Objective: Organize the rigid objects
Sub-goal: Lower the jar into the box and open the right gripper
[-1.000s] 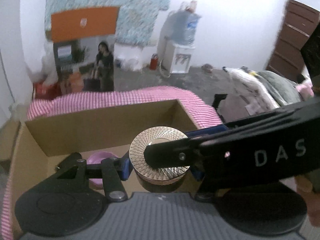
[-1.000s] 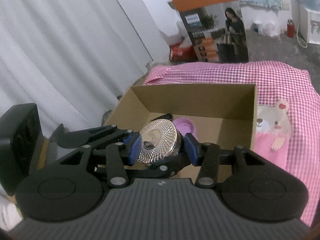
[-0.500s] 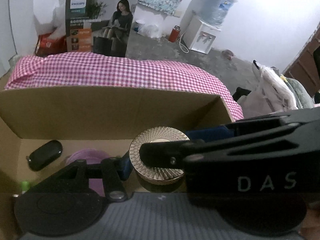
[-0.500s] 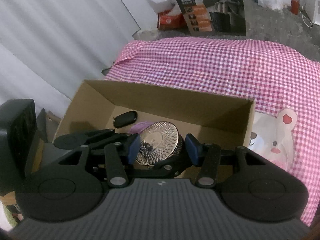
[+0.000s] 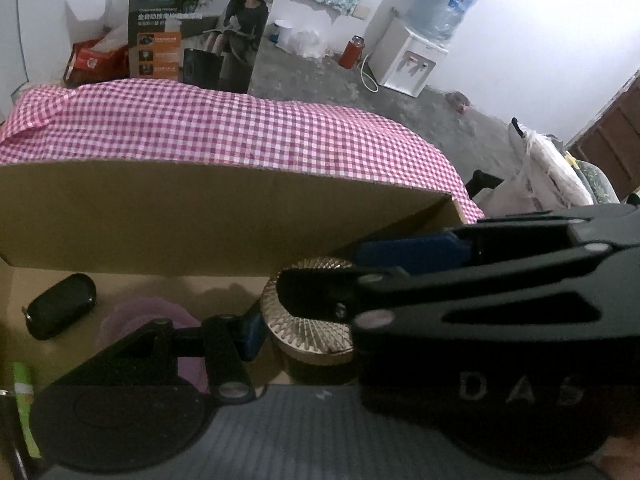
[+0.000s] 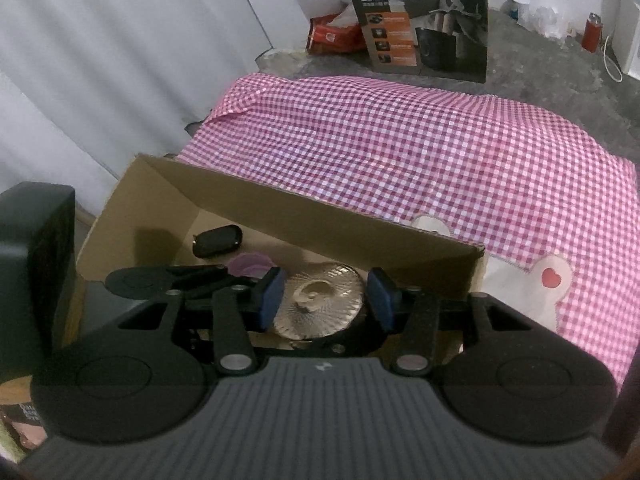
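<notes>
A round gold jar with a ribbed lid sits low inside the open cardboard box. My right gripper straddles it with both blue pads standing a little off its sides, so it is open. In the left wrist view the jar lies beside my left gripper's blue pad; the right gripper's black body crosses in front and hides the left gripper's other finger. A black oval case and a purple round thing lie on the box floor.
The box stands on a pink checked cloth with a bear print. A Philips carton stands on the floor behind it. A water dispenser is at the back wall. A green stick lies at the box's left.
Both grippers have sunk lower into the box with the jar. The right gripper's pads, tight on the jar before, now stand apart from it.
</notes>
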Motion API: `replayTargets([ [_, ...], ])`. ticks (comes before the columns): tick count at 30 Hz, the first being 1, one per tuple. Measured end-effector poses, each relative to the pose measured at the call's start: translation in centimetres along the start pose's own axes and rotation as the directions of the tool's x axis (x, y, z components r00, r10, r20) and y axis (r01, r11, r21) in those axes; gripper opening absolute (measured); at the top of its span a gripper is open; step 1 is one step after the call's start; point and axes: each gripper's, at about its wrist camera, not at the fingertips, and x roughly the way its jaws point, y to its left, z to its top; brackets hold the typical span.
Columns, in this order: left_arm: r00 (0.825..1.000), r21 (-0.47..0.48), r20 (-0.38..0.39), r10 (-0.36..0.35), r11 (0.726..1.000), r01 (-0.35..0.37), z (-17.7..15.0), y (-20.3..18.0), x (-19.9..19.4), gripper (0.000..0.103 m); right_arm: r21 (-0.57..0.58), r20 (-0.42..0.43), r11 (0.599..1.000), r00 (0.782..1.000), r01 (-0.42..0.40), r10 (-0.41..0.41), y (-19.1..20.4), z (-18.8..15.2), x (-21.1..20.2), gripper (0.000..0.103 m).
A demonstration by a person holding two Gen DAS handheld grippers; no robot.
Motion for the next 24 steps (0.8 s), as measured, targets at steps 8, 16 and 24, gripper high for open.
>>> replayTargets([
  [8,1.000,-0.019,-0.022,-0.014,1.000,0.014,-0.2,-0.3,0.9,0.058,-0.053,0.008,0.998,0.999,0.041,-0.041,0.3,0.0,0.5,0.045],
  [16,0.999,-0.036,-0.028,-0.026,0.999,0.025,-0.4,-0.2,1.0,0.058,-0.074,0.021,0.995,0.998,0.066,-0.064,0.4,-0.1,0.7,0.044],
  [24,1.000,-0.015,0.002,-0.019,1.000,0.019,-0.4,-0.5,0.1,0.063,-0.049,0.046,0.998,0.998,0.038,-0.036,0.2,-0.3,0.3,0.046],
])
